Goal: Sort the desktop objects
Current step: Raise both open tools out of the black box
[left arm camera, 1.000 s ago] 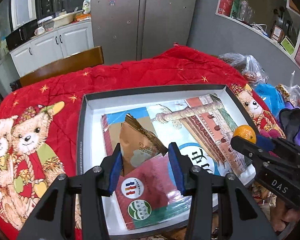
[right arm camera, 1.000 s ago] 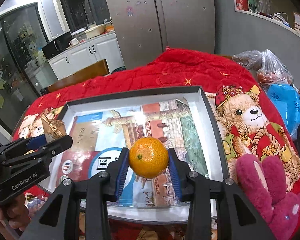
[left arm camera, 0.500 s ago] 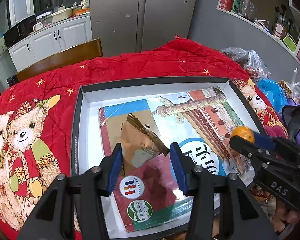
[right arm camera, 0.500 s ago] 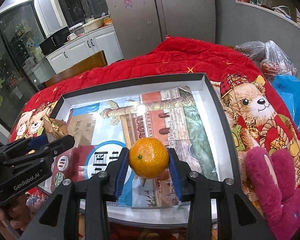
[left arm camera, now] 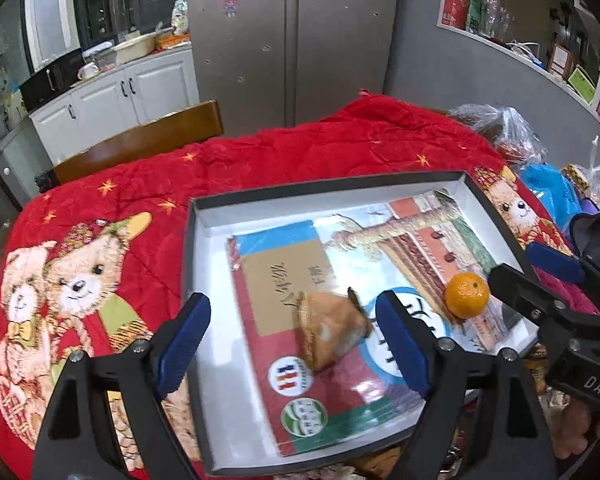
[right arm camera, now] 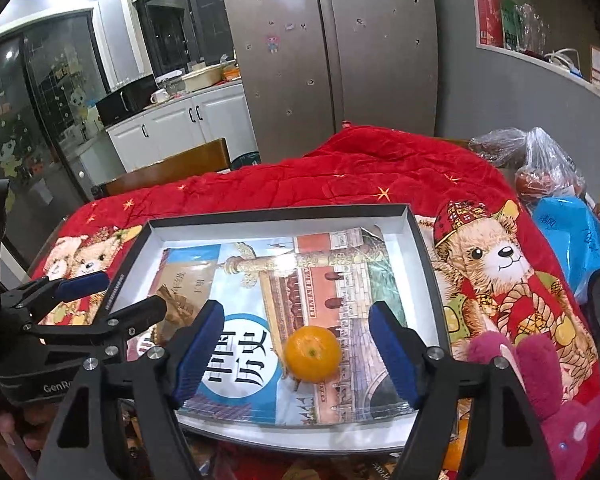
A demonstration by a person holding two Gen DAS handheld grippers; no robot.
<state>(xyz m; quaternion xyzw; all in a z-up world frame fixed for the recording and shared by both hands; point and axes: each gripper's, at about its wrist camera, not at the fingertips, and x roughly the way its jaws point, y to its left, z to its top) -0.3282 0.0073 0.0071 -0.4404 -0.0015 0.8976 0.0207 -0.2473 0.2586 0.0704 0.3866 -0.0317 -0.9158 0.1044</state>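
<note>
The orange [right arm camera: 312,354] sits in the shallow box [right arm camera: 414,228], on top of the picture book [right arm camera: 340,280] that lines it. It lies between the wide-open jaws of the right gripper [right arm camera: 296,354], which have just been opening, and no pad touches it. It is round and smooth, so it may roll; a hold across its middle would be best, and not too hard (it can squash). The brown snack packet [left arm camera: 332,326] lies in the box too, between the left gripper's [left arm camera: 296,340] jaws, which have also just been opening. It looks blurry, so it may be tumbling. It seems light and crinkly, easy to pinch at an edge. Both grippers tilt down toward the box over the red blanket [left arm camera: 300,148].
</note>
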